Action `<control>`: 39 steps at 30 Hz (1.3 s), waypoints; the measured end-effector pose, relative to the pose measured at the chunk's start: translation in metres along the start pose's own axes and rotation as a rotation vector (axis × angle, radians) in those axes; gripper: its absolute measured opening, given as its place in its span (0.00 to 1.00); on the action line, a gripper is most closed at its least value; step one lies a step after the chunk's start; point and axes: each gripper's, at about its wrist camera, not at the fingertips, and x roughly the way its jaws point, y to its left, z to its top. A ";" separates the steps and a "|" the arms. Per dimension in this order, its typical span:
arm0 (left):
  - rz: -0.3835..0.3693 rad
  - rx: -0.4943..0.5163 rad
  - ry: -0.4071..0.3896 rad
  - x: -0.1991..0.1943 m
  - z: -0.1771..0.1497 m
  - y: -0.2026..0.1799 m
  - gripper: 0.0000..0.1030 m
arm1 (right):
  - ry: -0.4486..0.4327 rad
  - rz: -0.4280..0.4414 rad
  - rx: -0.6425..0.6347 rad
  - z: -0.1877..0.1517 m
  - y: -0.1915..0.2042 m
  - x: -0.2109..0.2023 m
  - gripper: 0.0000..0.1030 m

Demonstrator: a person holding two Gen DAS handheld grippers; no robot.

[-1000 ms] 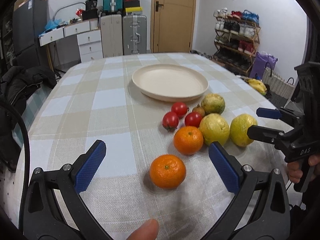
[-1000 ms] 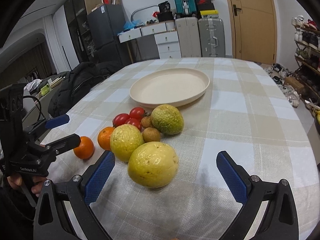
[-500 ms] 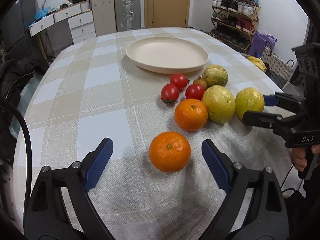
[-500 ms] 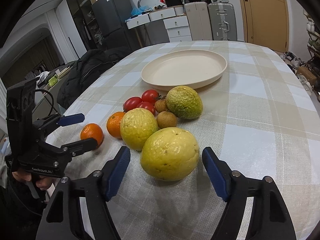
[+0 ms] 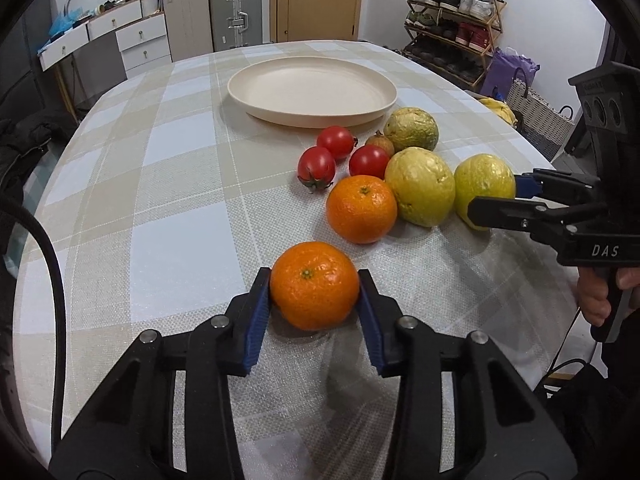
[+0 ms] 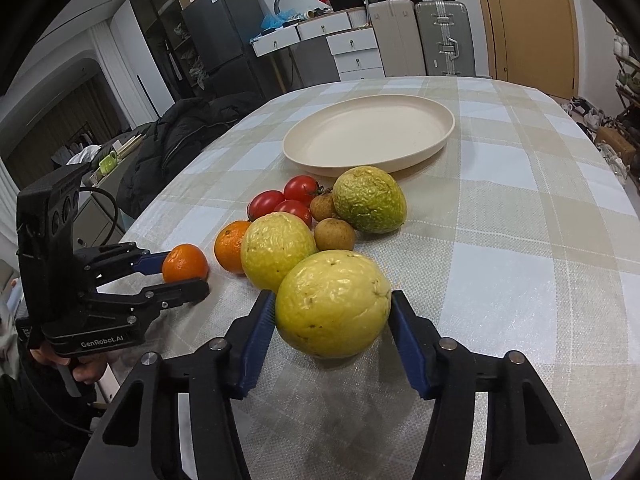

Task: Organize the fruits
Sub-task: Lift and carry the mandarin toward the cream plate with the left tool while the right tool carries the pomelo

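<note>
table (image 5: 132,208) with beige/white checked cloth. on it: empty cream plate (image 5: 376,108) upper centre; just below-right of it a cluster of three tomatoes (image 5: 316,164), two small brown fruits (image 6: 334,234), three yellow-green guavas (image 5: 420,190) and one orange (image 5: 362,208); second orange (image 5: 314,284) lower centre, apart from the cluster, resting on the cloth.

Even indoor light is filling both views, bright and fairly soft. Fruits are casting only faint, short shadows on the bench (image 5: 160,208). A mild sheen is showing on the checked cloth (image 6: 520,264). Fisheye bending is curving the bench edges, and black corners are ringing each frame. Focus is staying sharp throughout; no motion blur.
</note>
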 end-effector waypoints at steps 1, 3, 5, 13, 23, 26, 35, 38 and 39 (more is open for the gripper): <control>-0.001 -0.006 -0.001 0.000 0.000 0.001 0.37 | -0.001 0.000 -0.002 0.000 0.001 0.000 0.56; -0.005 -0.017 -0.011 -0.002 0.001 0.003 0.37 | -0.003 0.001 -0.005 -0.002 0.001 -0.001 0.56; -0.008 -0.029 -0.028 -0.005 0.002 0.004 0.37 | -0.012 0.007 -0.005 -0.002 0.001 -0.003 0.56; -0.022 -0.068 -0.123 -0.023 0.010 0.009 0.37 | -0.099 0.004 -0.017 0.003 0.003 -0.022 0.56; -0.010 -0.088 -0.188 -0.033 0.023 0.010 0.37 | -0.155 -0.002 0.006 0.021 -0.005 -0.033 0.56; 0.000 -0.088 -0.195 -0.032 0.028 0.010 0.37 | -0.168 0.000 0.012 0.027 -0.005 -0.035 0.56; 0.012 -0.122 -0.231 -0.032 0.049 0.018 0.37 | -0.199 0.005 0.035 0.050 -0.008 -0.042 0.56; 0.017 -0.134 -0.240 -0.033 0.057 0.021 0.37 | -0.207 0.008 0.057 0.055 -0.011 -0.041 0.56; 0.019 -0.133 -0.245 -0.033 0.059 0.021 0.37 | -0.210 0.005 0.064 0.057 -0.012 -0.041 0.56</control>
